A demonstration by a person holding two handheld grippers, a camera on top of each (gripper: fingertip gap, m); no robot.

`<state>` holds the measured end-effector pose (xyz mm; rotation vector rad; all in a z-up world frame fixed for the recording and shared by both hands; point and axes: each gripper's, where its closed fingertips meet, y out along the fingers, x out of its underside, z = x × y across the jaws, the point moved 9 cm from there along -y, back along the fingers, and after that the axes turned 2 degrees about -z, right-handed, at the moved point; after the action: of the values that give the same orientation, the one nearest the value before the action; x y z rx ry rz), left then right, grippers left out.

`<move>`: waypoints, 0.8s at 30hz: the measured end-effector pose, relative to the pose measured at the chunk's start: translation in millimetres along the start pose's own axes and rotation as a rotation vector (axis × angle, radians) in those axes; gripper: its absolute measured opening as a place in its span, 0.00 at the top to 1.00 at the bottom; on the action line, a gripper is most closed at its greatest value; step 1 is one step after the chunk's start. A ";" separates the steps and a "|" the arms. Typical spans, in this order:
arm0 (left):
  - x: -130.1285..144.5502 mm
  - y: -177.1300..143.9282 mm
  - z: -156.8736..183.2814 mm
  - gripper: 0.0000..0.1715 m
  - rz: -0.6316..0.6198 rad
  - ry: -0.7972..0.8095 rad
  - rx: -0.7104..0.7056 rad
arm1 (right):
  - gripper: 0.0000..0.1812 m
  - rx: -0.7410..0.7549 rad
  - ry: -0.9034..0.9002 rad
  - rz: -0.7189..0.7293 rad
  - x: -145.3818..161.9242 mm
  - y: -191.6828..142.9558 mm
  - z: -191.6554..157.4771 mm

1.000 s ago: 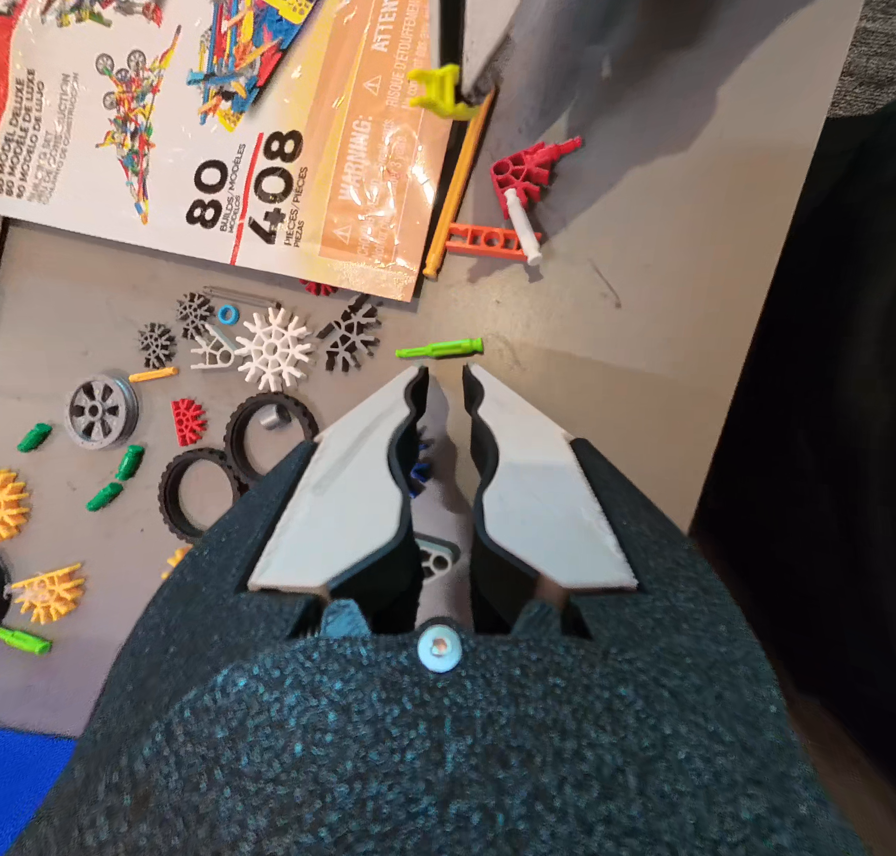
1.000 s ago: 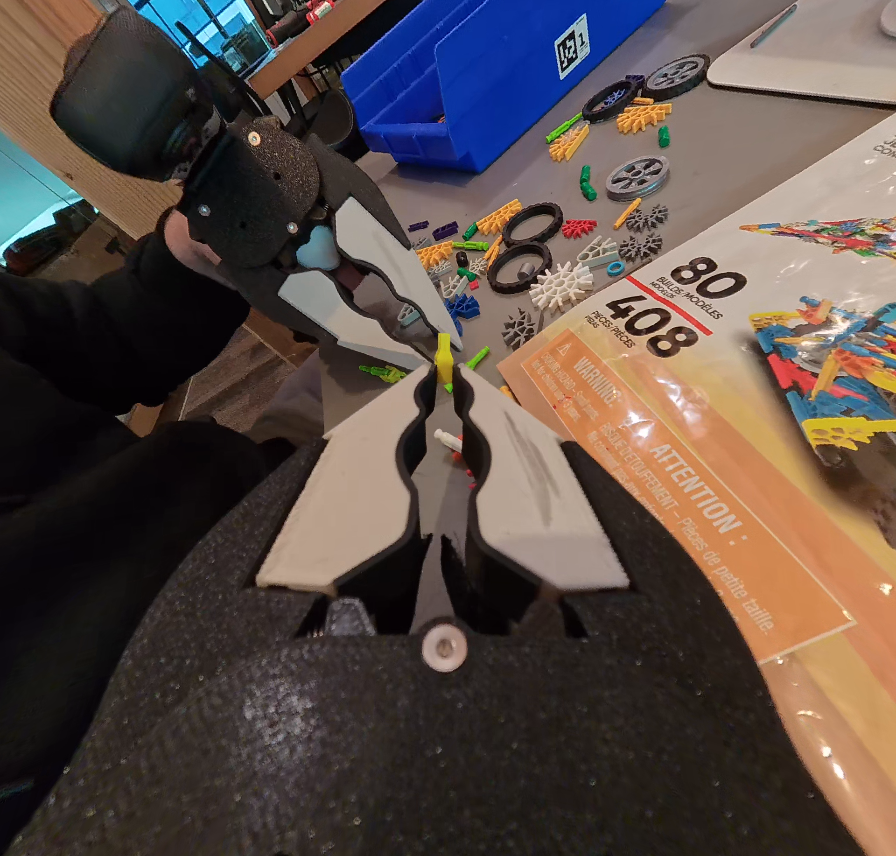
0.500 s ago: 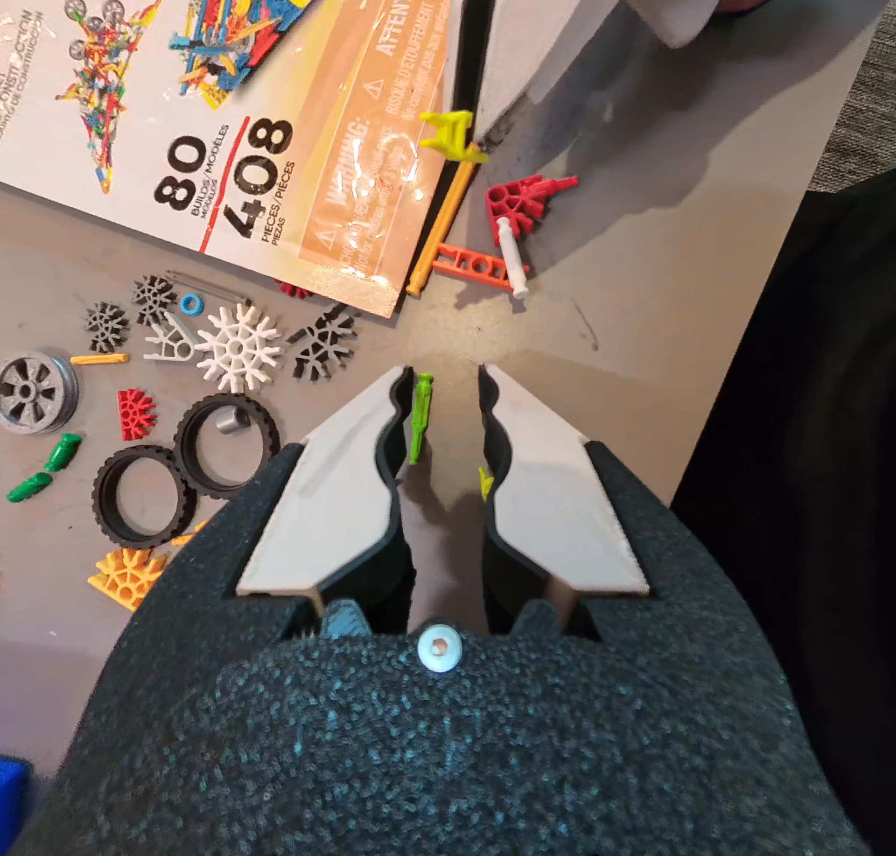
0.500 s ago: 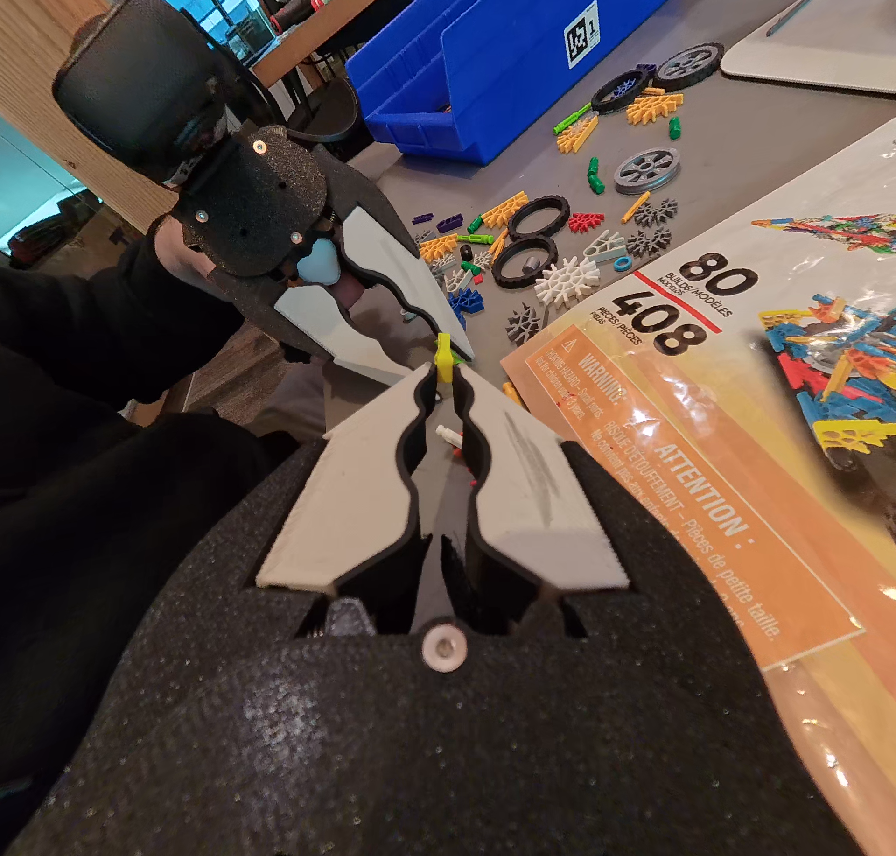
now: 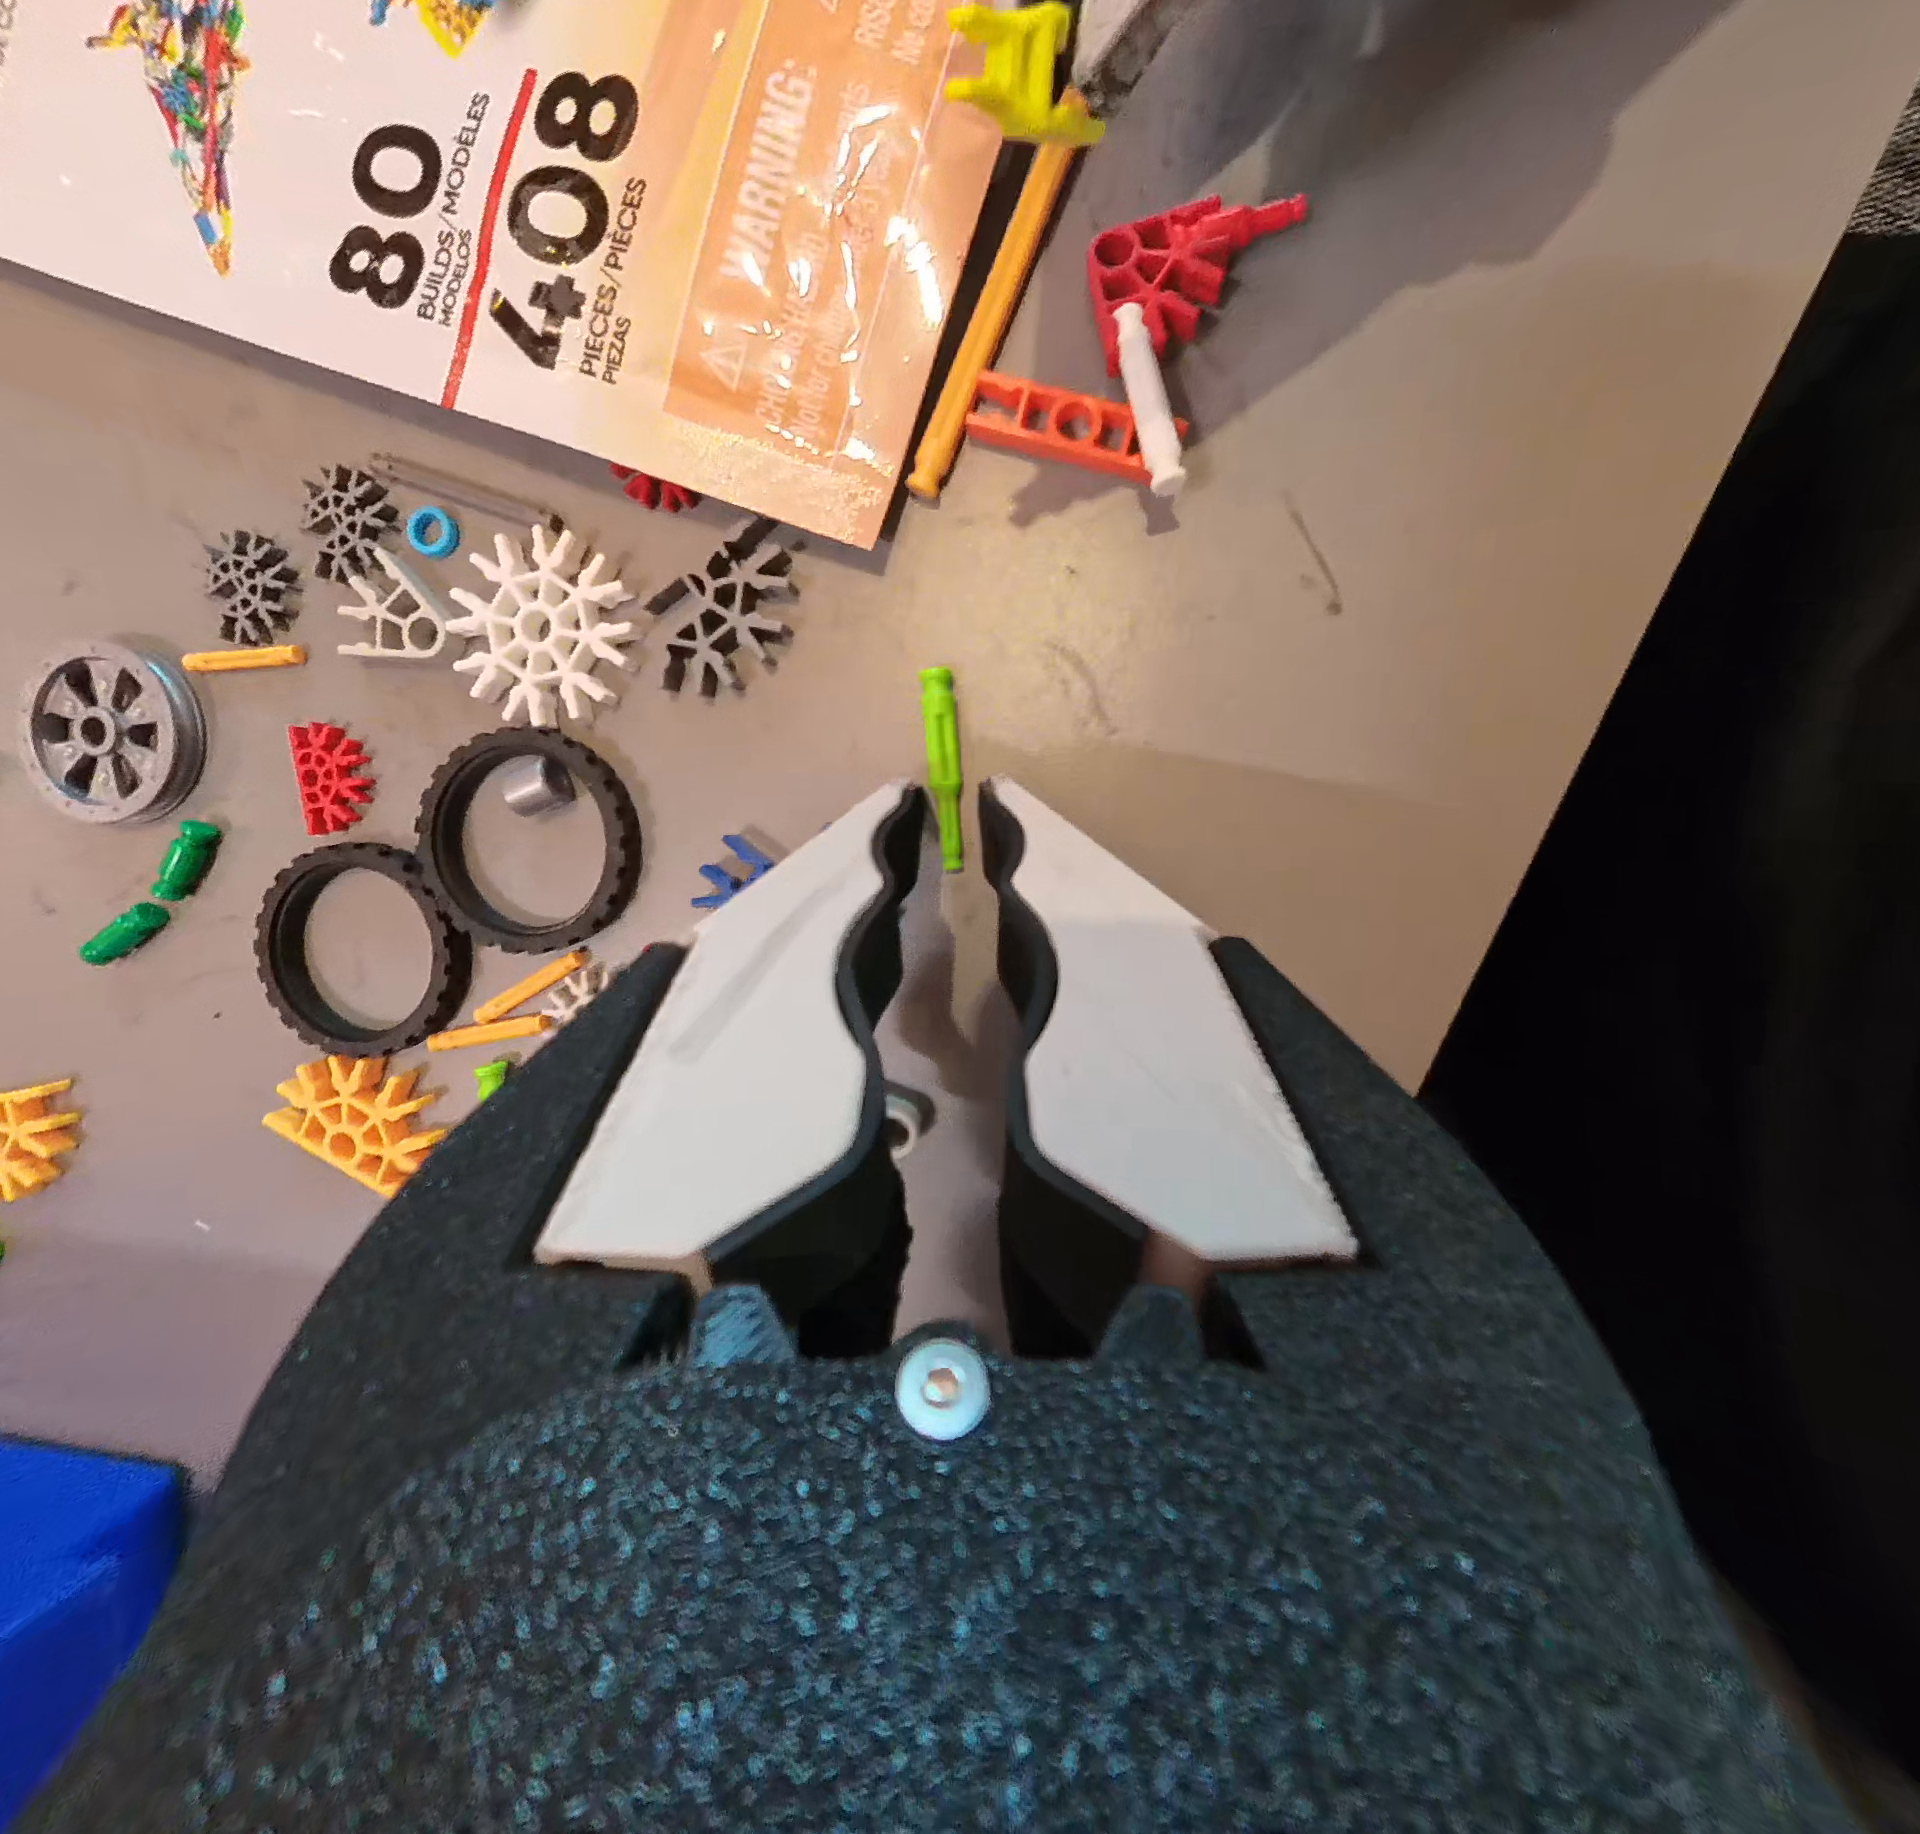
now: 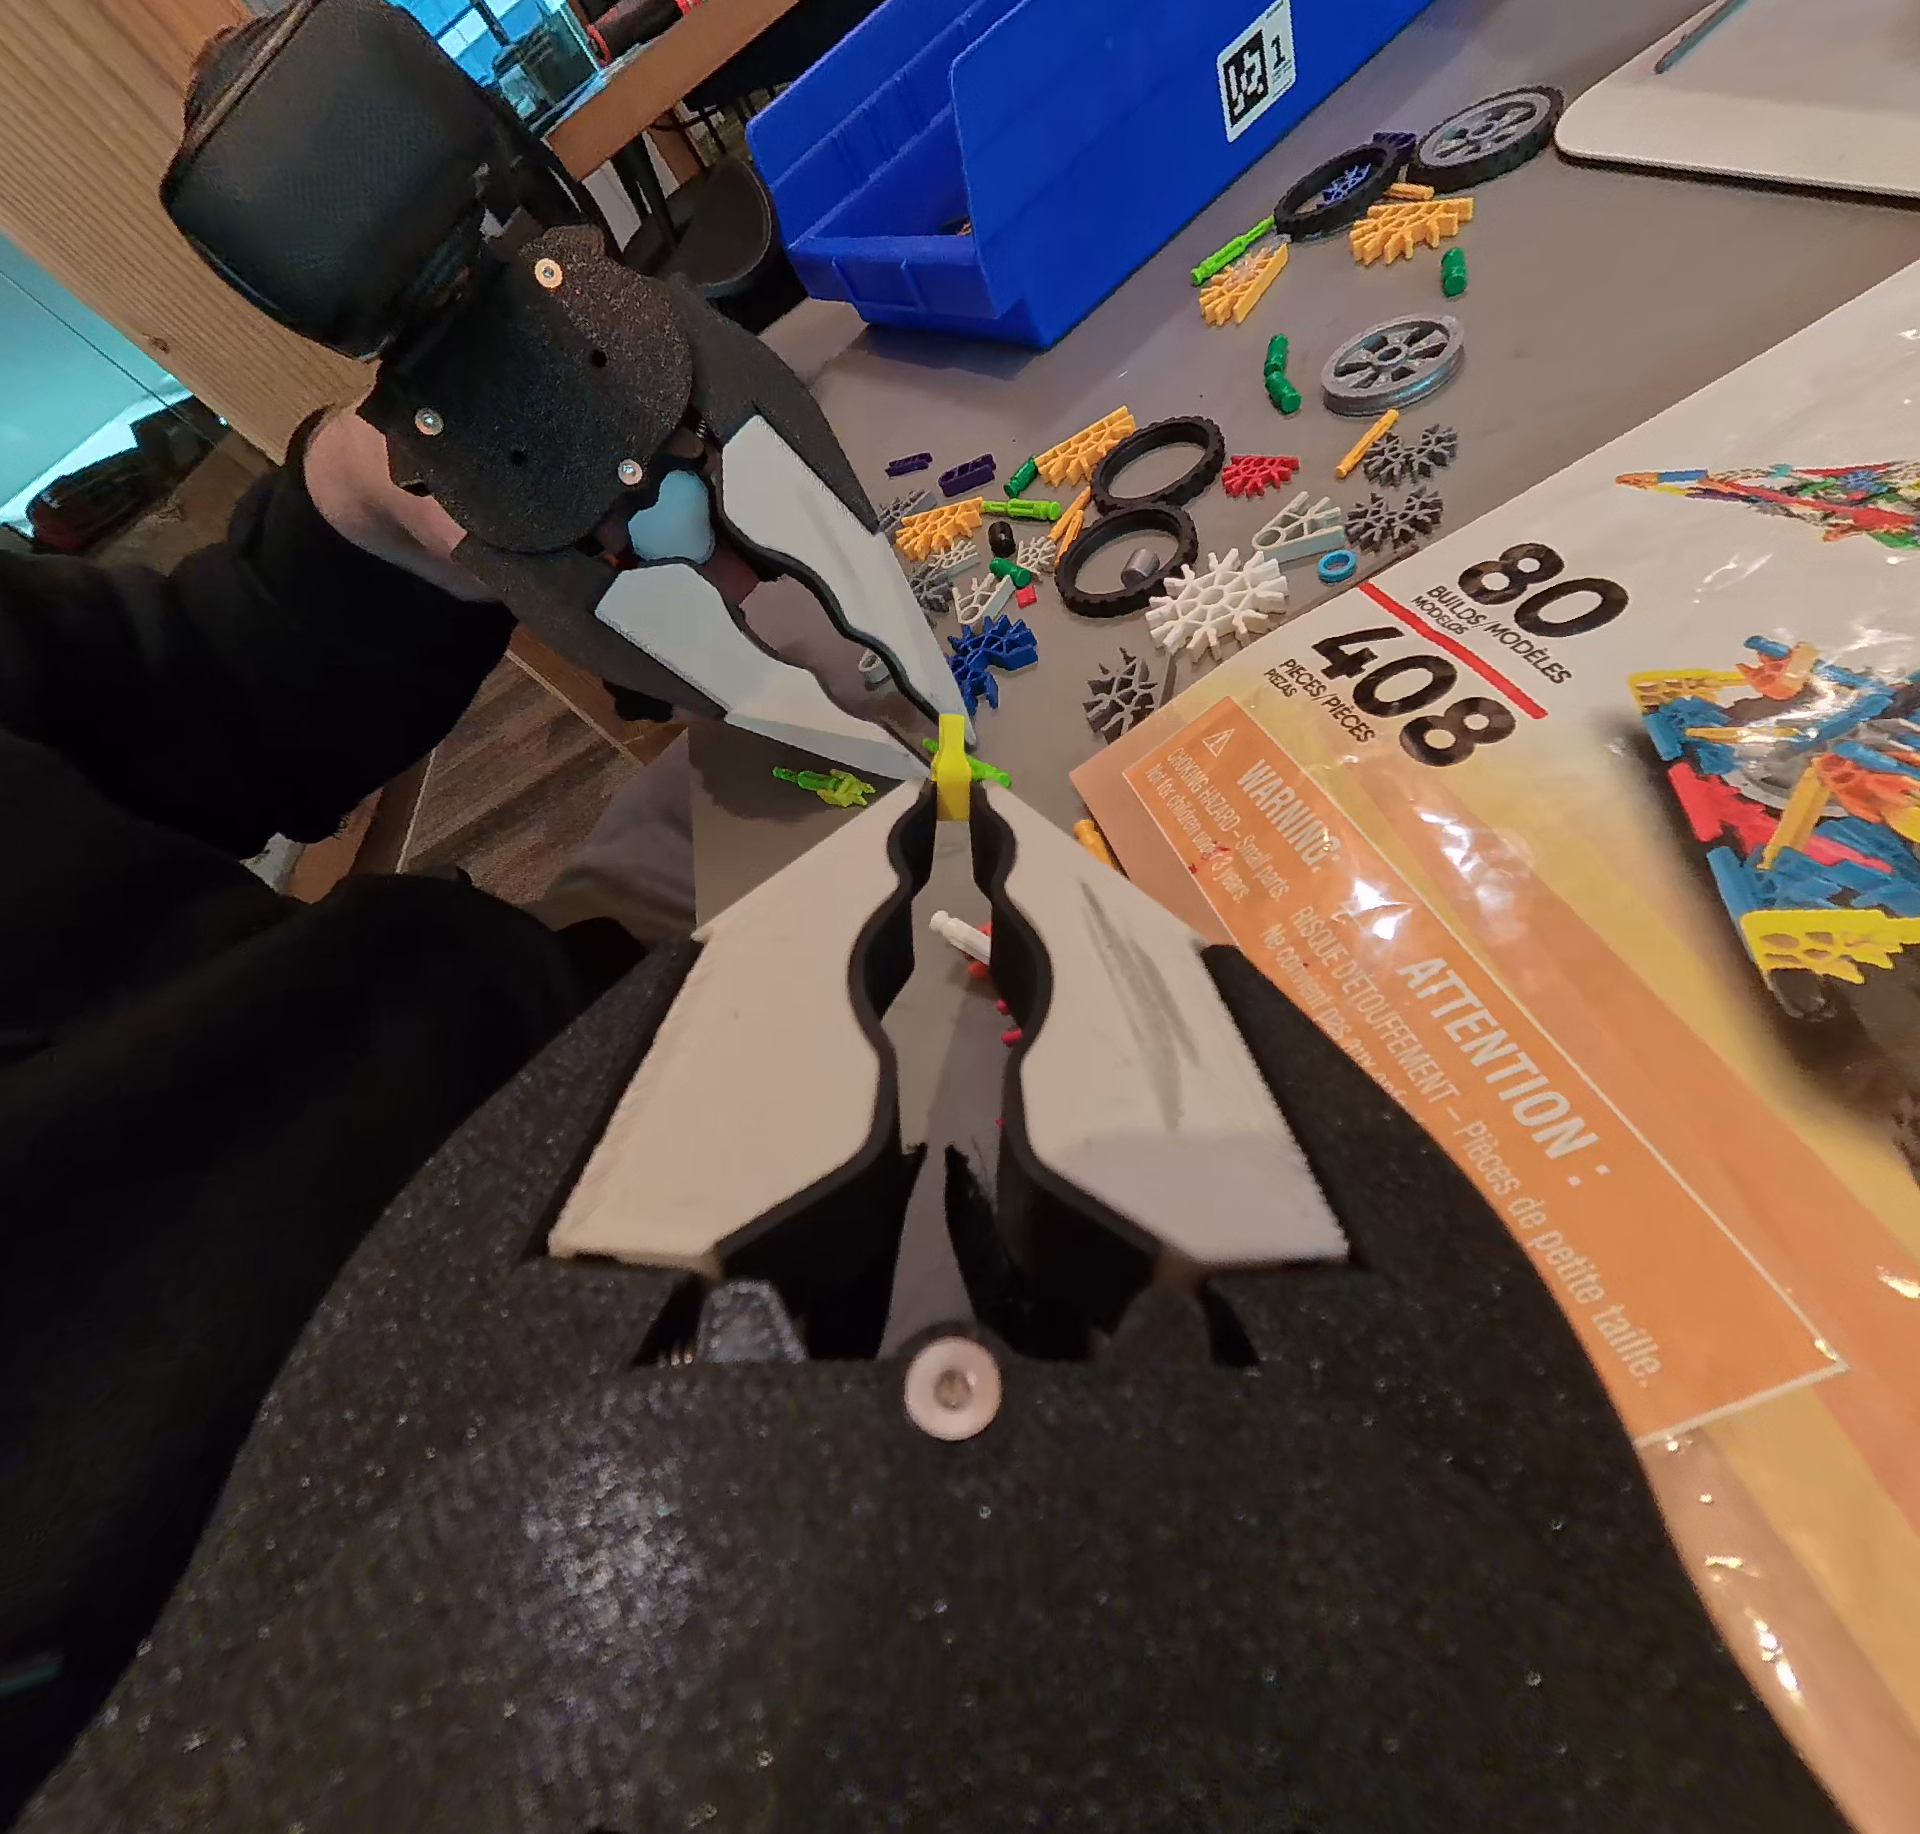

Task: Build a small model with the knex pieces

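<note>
My left gripper (image 5: 950, 797) has its jaws drawn close on the near end of a light green rod (image 5: 938, 745), which points forward out of the tips just above the grey table (image 5: 1299, 693). It also shows in the right wrist view (image 6: 940, 740), tip to tip with my right gripper (image 6: 951, 810). My right gripper is shut on a small yellow connector (image 6: 949, 771), which also shows in the left wrist view (image 5: 1023, 70) at the far end of a long orange rod (image 5: 987, 298).
A bagged instruction booklet (image 5: 520, 174) lies ahead on the left. Loose pieces lie around it: two black tyres (image 5: 530, 839), a white snowflake connector (image 5: 540, 621), and a red connector with a white rod (image 5: 1153, 278). A blue bin (image 6: 1039, 122) stands behind. The table edge (image 5: 1538, 797) runs on the right. The tips of one gripper are about 9 centimeters away from the tips of the other.
The green rod has turned from crosswise to lengthwise between my left fingers. The left jaws opened wide, then narrowed on it. My right gripper still holds the yellow connector.
</note>
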<state>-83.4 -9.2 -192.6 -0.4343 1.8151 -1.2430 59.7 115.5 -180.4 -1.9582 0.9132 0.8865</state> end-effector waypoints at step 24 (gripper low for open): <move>4.5 -1.6 -2.2 0.91 0.006 -0.110 -0.037 | 0.98 -0.015 -0.006 0.007 0.3 -0.9 -0.8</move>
<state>-88.0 -11.7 -192.9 -0.5080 1.7473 -1.1598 60.8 115.2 -180.0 -1.9651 0.9137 0.9051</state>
